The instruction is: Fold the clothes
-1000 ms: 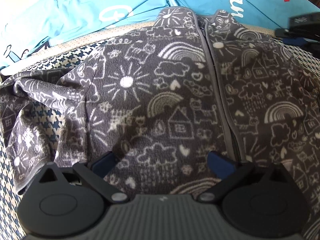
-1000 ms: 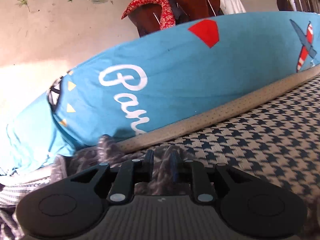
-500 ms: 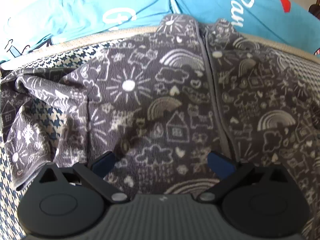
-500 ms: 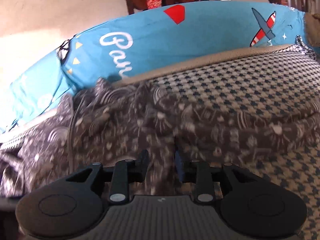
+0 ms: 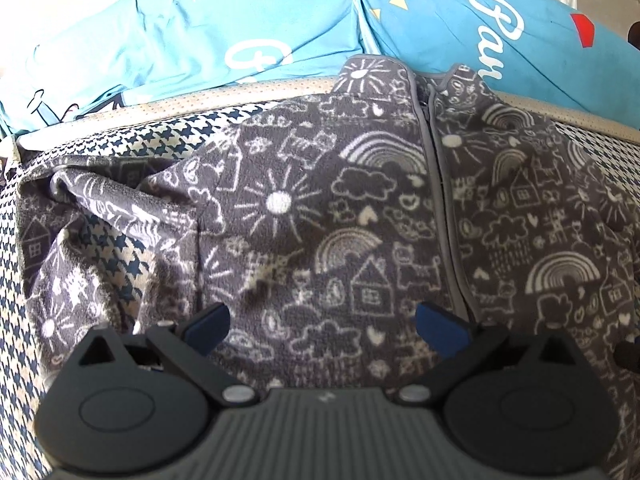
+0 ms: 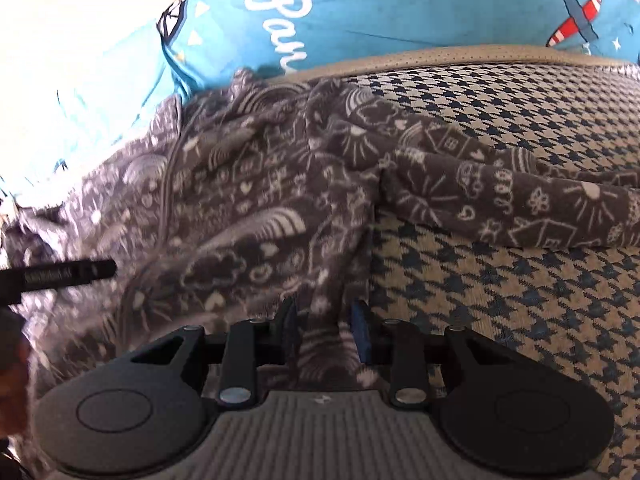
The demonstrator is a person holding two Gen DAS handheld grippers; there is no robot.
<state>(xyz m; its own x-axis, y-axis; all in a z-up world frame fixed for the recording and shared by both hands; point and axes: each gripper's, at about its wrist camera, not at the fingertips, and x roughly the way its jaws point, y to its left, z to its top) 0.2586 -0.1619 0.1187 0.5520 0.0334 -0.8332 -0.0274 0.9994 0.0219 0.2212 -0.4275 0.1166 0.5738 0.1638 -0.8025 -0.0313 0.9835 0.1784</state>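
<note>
A grey fleece jacket (image 5: 360,216) with white doodles of suns, rainbows and houses lies front up on a houndstooth bed cover (image 5: 120,144), its zip running up the middle. My left gripper (image 5: 324,324) hovers open over the jacket's lower front, with nothing between its fingers. The jacket's left sleeve (image 5: 80,240) lies crumpled beside it. In the right wrist view the jacket (image 6: 248,208) is bunched, with one sleeve (image 6: 520,200) stretched to the right. My right gripper (image 6: 324,324) is shut on a fold of the jacket's right edge.
Blue pillows (image 5: 200,28) with white lettering line the far edge of the bed, also in the right wrist view as pillows (image 6: 360,20). Bare houndstooth cover (image 6: 540,300) spreads to the right of the jacket. A black bar of the left gripper (image 6: 60,276) shows at the left.
My right gripper has pulled back towards the near side with the jacket's fabric in it, so more of the jacket and its sleeve now show. The left gripper stayed open and drew back slightly.
</note>
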